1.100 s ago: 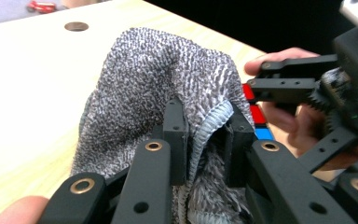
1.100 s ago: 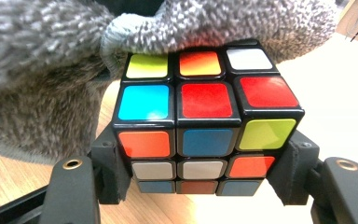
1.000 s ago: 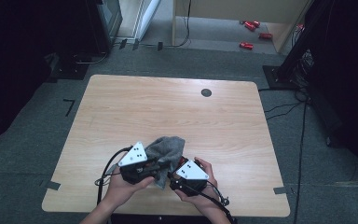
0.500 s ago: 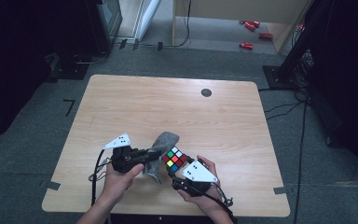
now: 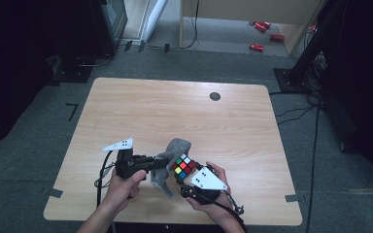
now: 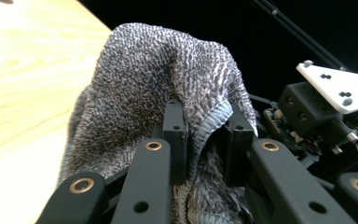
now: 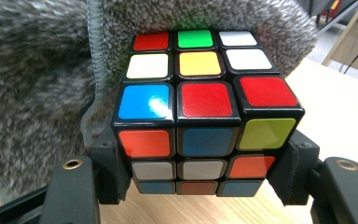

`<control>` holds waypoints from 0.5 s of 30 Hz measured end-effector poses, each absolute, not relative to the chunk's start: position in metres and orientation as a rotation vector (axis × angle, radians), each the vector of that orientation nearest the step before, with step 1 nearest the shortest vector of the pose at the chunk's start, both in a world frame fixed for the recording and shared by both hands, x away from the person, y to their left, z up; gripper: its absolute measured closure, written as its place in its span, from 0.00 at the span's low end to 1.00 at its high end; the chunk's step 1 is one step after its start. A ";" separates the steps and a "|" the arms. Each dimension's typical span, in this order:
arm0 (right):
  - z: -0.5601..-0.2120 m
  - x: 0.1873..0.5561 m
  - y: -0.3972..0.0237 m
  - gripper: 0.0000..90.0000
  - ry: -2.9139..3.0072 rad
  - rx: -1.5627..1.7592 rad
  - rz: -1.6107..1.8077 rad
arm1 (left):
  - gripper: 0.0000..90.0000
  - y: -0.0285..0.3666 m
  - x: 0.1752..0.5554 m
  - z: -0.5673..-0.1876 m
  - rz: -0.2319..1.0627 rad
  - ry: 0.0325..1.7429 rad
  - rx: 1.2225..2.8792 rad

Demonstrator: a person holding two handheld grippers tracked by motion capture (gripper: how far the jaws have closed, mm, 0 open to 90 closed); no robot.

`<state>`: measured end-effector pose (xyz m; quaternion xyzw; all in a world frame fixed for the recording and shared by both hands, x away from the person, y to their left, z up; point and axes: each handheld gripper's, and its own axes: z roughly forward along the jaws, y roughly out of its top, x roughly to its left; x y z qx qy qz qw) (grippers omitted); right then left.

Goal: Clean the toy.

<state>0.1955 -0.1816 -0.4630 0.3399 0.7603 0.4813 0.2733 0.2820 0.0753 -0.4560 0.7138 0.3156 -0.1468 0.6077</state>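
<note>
One puzzle cube, multicoloured, clamped between the jaws of the right gripper, near the table's front edge. One grey cloth, touching the cube's far side, pinched by the left gripper. Two hands.

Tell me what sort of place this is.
Probably a lab or recording studio: a bare light wooden table on grey carpet, black stands and loose cables around it, and dark curtained surroundings.
</note>
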 end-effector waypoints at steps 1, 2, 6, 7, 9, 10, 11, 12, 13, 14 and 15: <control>-0.461 0.195 -0.183 0.39 2.040 0.922 1.329 | 0.86 0.074 0.282 -0.457 -0.335 0.732 1.669; -0.460 0.194 -0.185 0.39 2.032 0.917 1.351 | 0.86 0.073 0.282 -0.459 -0.346 0.733 1.675; -0.457 0.194 -0.187 0.39 2.034 0.908 1.365 | 0.85 0.074 0.281 -0.456 -0.396 0.709 1.617; -0.458 0.194 -0.187 0.39 2.044 0.907 1.362 | 0.85 0.075 0.281 -0.454 -0.420 0.693 1.581; -0.461 0.194 -0.184 0.39 2.064 0.896 1.336 | 0.85 0.076 0.281 -0.450 -0.431 0.681 1.557; -0.462 0.193 -0.183 0.39 2.065 0.887 1.330 | 0.85 0.076 0.281 -0.450 -0.421 0.681 1.568; -0.461 0.193 -0.182 0.39 2.064 0.880 1.332 | 0.85 0.076 0.282 -0.452 -0.407 0.689 1.581; -0.460 0.192 -0.181 0.39 2.061 0.877 1.330 | 0.85 0.076 0.283 -0.456 -0.406 0.706 1.588; -0.459 0.192 -0.182 0.39 2.057 0.868 1.331 | 0.85 0.075 0.284 -0.458 -0.405 0.718 1.603; -0.458 0.192 -0.182 0.39 2.052 0.870 1.340 | 0.85 0.074 0.284 -0.462 -0.394 0.732 1.637; -0.457 0.191 -0.184 0.39 2.043 0.874 1.356 | 0.85 0.073 0.284 -0.464 -0.395 0.739 1.642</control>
